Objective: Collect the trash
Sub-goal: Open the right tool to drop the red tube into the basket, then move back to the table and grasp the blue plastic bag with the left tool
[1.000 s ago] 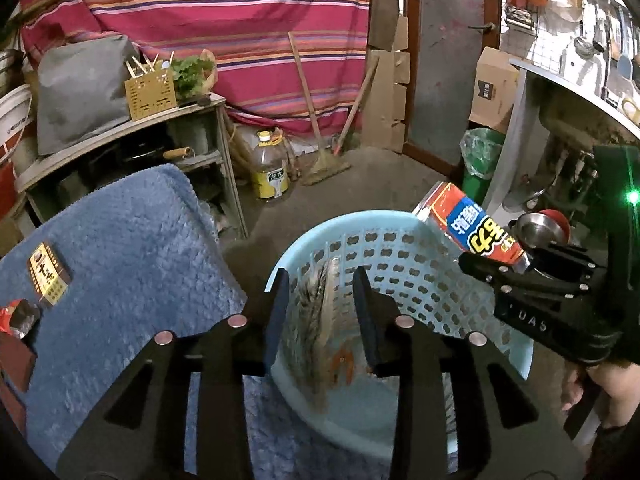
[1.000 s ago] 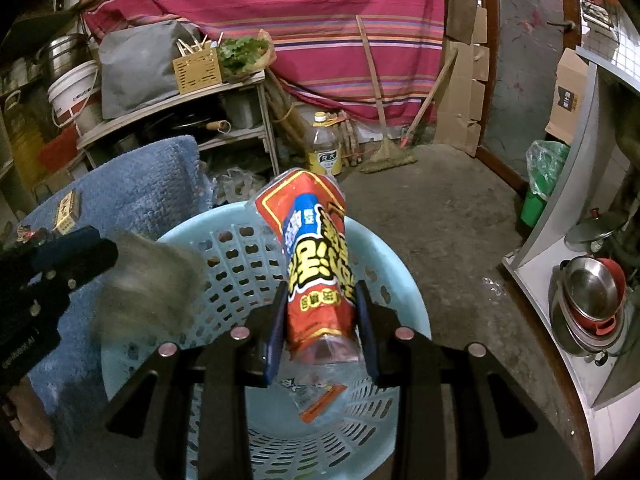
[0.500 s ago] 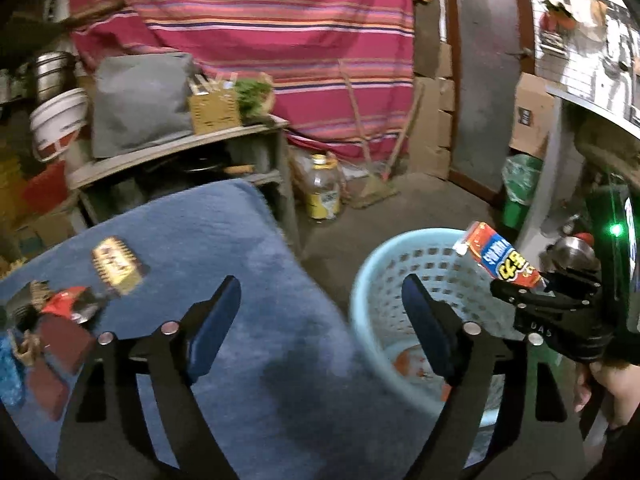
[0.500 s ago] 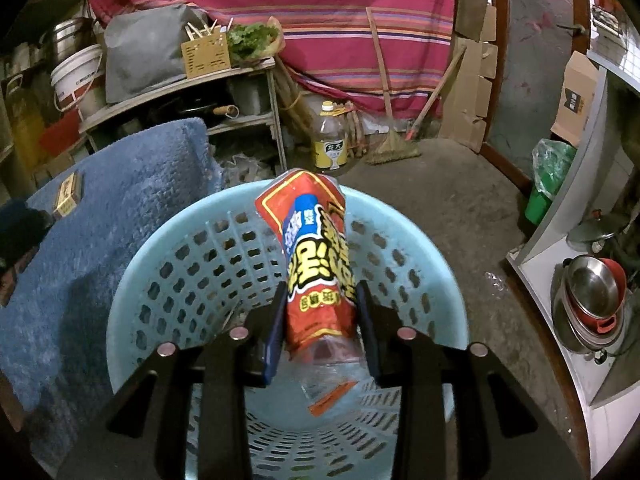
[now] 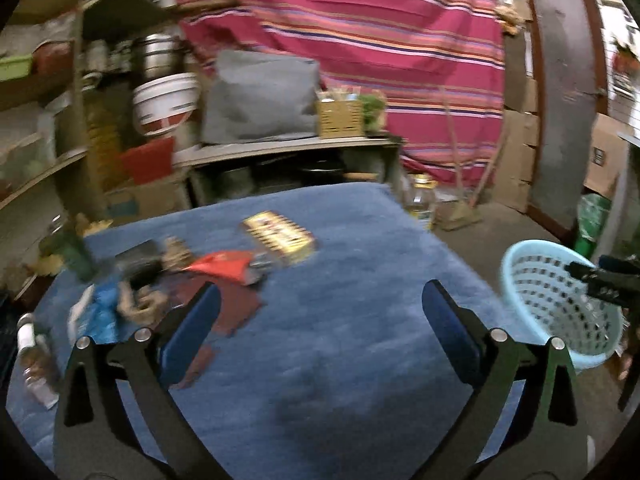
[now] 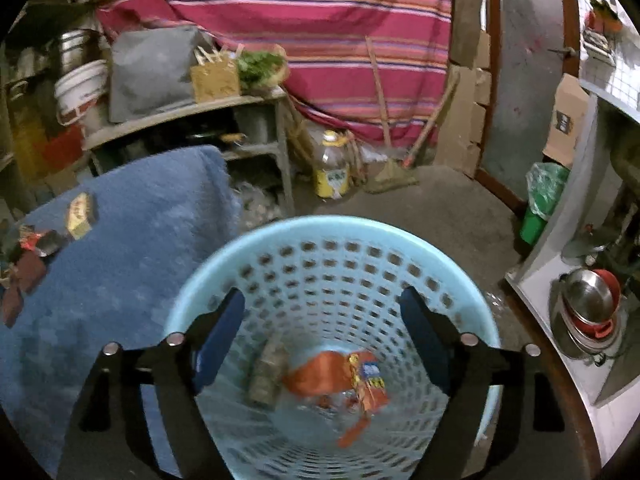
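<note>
Both tongs gape empty, jaws just opened, the right gripper (image 6: 322,342) above the pale blue basket (image 6: 328,232) holding dropped wrappers, the left gripper (image 5: 322,316) facing light, crinkly litter (image 5: 224,266) on the blue blanket (image 5: 360,344), probably best pinched at an edge.

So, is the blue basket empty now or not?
Not empty: a red snack wrapper and a greyish piece lie at the bottom of the basket.

No legible text, seemingly

Pale blue basket (image 6: 332,236), blue cloth (image 5: 340,352), seemingly red-orange wrapper (image 6: 320,374).
</note>
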`<state>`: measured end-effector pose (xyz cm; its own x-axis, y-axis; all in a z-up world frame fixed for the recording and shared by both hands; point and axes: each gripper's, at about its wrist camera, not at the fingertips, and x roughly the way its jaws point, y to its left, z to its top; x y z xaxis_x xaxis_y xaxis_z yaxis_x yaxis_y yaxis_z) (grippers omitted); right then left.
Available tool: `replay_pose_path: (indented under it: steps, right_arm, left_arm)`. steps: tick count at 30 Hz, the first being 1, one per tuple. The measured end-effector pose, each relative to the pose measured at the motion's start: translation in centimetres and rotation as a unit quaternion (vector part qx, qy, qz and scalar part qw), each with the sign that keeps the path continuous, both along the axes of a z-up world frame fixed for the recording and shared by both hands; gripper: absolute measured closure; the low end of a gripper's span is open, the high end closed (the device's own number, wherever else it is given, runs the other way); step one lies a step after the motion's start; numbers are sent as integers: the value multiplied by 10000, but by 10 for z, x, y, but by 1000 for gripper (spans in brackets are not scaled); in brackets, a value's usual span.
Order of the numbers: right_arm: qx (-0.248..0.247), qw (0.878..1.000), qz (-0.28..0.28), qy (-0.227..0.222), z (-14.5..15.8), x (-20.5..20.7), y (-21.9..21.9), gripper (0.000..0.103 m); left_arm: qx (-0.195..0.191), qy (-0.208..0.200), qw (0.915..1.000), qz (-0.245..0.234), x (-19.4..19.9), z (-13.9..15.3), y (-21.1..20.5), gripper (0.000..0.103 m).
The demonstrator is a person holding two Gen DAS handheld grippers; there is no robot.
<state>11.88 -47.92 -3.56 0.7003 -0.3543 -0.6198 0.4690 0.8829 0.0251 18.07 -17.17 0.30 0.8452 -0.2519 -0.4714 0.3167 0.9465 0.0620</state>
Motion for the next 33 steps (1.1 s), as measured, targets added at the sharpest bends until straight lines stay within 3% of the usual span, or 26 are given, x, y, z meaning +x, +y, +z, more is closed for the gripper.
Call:
replay_pose_path:
  steps: [8, 15, 20, 27, 31, 33]
  right_arm:
    - [-63, 9978, 643, -179, 9, 34, 77, 17]
    - [-75, 9927, 1200, 27, -1, 58, 137, 17]
    - [-140, 9894, 1438, 157, -7, 69, 163, 17]
    - [-219, 9855, 1664, 252, -6, 85, 191, 17]
    - [-258, 9828, 1803, 309, -7, 93, 207, 17]
    - [-265, 9811, 1885, 338, -8, 98, 216, 17]
  left_arm:
    - [197, 235, 9951, 943, 28, -16, 84, 6]
    - [133, 450, 9874, 1511, 45, -32, 152, 6]
    - [-105, 906, 9824, 1629, 65, -51, 188, 29]
    - [-165, 1181, 9792, 1644, 90, -62, 199, 32]
    - [-116, 1319, 9792, 1540, 106, -65, 198, 46]
    - [-102, 1429, 9784, 1492, 113, -68, 198, 60]
